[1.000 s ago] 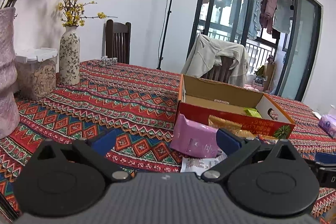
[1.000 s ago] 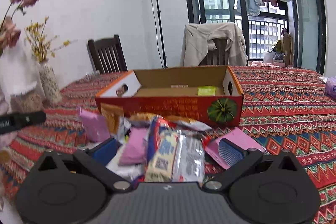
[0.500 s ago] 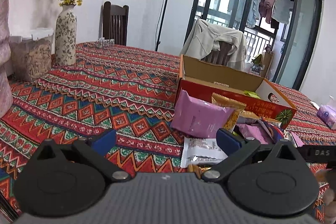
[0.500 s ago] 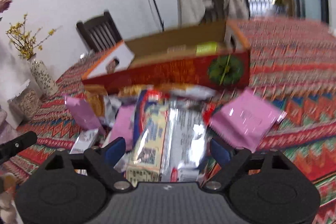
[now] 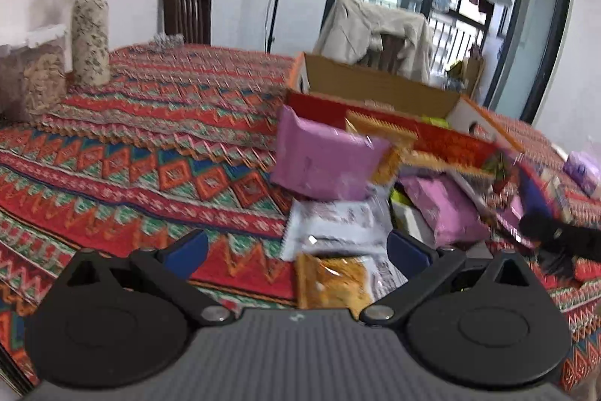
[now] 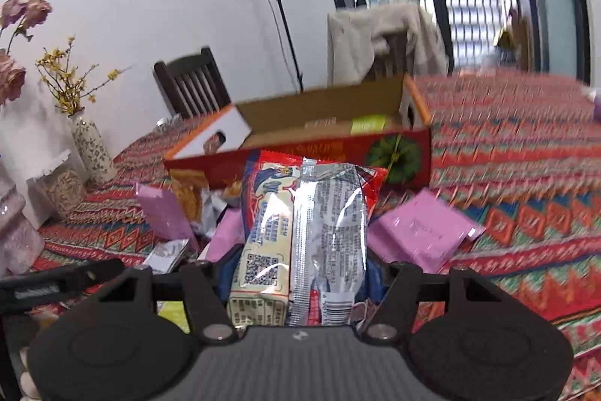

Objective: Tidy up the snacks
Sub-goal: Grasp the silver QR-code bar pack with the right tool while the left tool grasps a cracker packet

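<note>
My right gripper (image 6: 300, 273) is shut on a red, white and silver snack pack (image 6: 300, 235), lifted up in front of the open cardboard box (image 6: 323, 115). My left gripper (image 5: 296, 248) is open and empty, low over the table, with an orange snack bag (image 5: 330, 282) and a white packet (image 5: 334, 226) between its fingers. A pile of snacks lies before the box (image 5: 375, 89): a pink pack (image 5: 323, 156) leaning on it, another pink pack (image 5: 447, 209). A flat pink pack (image 6: 420, 230) lies right of the held one. A green item (image 6: 368, 123) is inside the box.
A patterned tablecloth (image 5: 150, 145) covers the table. A flowered vase (image 5: 90, 36) and a lidded container (image 5: 33, 74) stand at the far left. Chairs stand behind the table, one draped with a jacket (image 5: 375, 29). The right gripper's body (image 5: 563, 243) shows at the right edge.
My right gripper has closed on the red and silver snack pack and raised it off the pile. My left gripper has moved forward and lower toward the pile, still open.
</note>
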A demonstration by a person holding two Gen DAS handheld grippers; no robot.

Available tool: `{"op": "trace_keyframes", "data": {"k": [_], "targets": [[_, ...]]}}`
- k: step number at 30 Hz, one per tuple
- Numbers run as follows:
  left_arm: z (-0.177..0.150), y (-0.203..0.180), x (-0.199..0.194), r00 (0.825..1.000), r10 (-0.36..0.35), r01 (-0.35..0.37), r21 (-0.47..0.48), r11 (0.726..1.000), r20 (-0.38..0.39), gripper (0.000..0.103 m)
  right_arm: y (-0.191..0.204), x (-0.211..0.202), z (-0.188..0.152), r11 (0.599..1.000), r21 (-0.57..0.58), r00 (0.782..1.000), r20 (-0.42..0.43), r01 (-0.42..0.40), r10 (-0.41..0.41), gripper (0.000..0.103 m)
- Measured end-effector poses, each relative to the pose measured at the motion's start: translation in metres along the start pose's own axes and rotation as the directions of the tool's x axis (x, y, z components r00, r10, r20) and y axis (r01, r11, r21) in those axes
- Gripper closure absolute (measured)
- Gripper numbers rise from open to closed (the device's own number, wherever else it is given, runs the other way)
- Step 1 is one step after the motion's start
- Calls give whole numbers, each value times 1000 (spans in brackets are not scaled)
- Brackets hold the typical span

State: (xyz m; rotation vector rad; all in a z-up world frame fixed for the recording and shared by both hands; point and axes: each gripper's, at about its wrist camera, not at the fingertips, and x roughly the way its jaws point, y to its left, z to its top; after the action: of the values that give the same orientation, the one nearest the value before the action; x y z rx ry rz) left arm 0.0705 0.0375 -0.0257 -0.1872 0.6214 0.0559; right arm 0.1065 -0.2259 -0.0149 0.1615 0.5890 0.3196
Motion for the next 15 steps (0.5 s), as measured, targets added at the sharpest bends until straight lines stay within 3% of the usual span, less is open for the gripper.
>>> {"op": "trace_keyframes", "data": {"k": [3, 7, 9, 15], "targets": [[-6, -11, 7, 999, -8, 8, -10, 1000, -35, 0, -2, -6, 2, 1000, -9, 1000, 26, 5, -4, 41], [-13, -27, 16, 996, 65, -63, 17, 998, -69, 0, -8, -6, 0, 1000, -6, 1000, 29, -3, 4, 41], [-14, -27, 21, 994, 67, -69, -16, 997, -92, 0, -9, -8, -1, 1000, -11, 999, 31, -13, 13, 41], [-16, -42, 25, 989, 109, -108, 13, 994, -99, 0, -14, -13, -7, 1000, -22, 999, 45, -20, 20, 41]]}}
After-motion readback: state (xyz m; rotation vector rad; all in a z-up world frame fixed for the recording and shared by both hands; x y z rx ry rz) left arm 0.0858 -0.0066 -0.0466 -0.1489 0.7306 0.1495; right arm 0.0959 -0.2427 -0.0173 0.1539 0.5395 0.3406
